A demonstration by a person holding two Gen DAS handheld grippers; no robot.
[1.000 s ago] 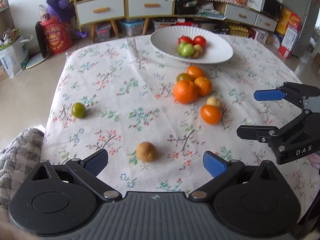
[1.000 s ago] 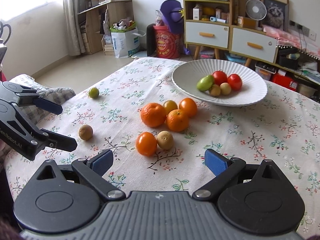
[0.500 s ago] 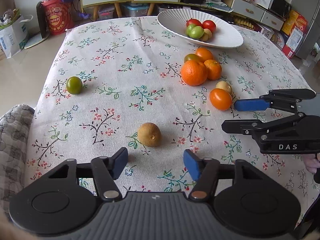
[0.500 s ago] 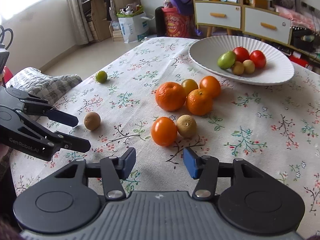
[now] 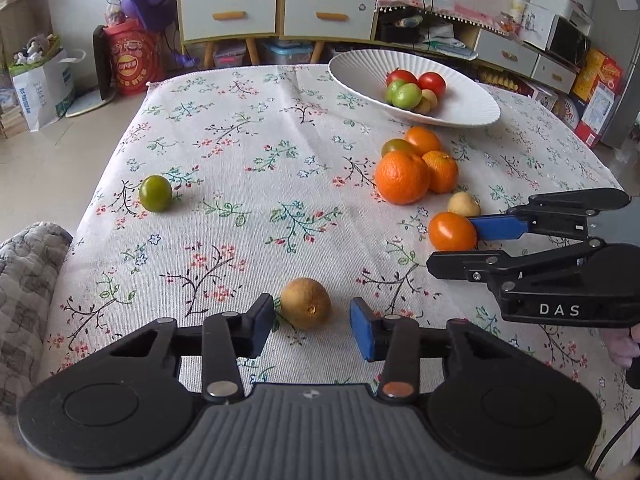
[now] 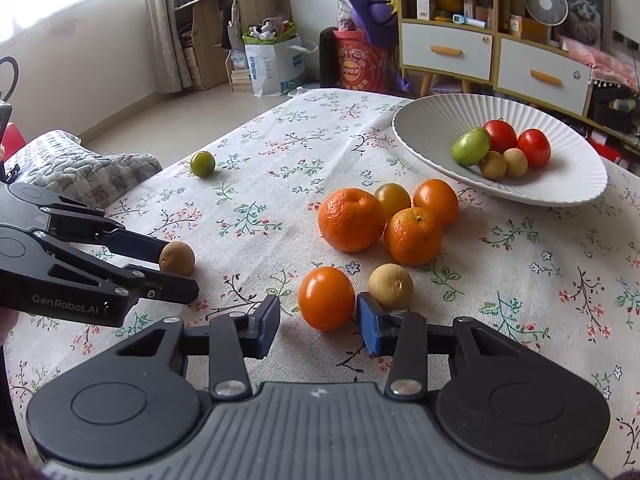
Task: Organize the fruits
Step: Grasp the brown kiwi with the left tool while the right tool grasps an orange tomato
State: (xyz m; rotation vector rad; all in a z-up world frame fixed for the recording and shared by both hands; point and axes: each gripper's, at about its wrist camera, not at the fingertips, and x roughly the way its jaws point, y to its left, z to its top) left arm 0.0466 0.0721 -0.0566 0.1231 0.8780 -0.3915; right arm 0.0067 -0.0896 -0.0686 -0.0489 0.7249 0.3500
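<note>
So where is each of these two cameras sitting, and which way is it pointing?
Left wrist: rides the left gripper, facing the brown fruit between its open fingers.
Right wrist: rides the right gripper, facing the orange tomato between its open fingers.
Shared: the white plate, and each view shows the other gripper.

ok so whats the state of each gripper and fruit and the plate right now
left gripper: open, fingers either side of the brown fruit, not clamped
right gripper: open, straddling the small orange fruit
tan fruit: on the cloth, beside the right finger
green fruit: alone on the cloth
orange cluster: on the cloth
white plate: holds five fruits
</note>
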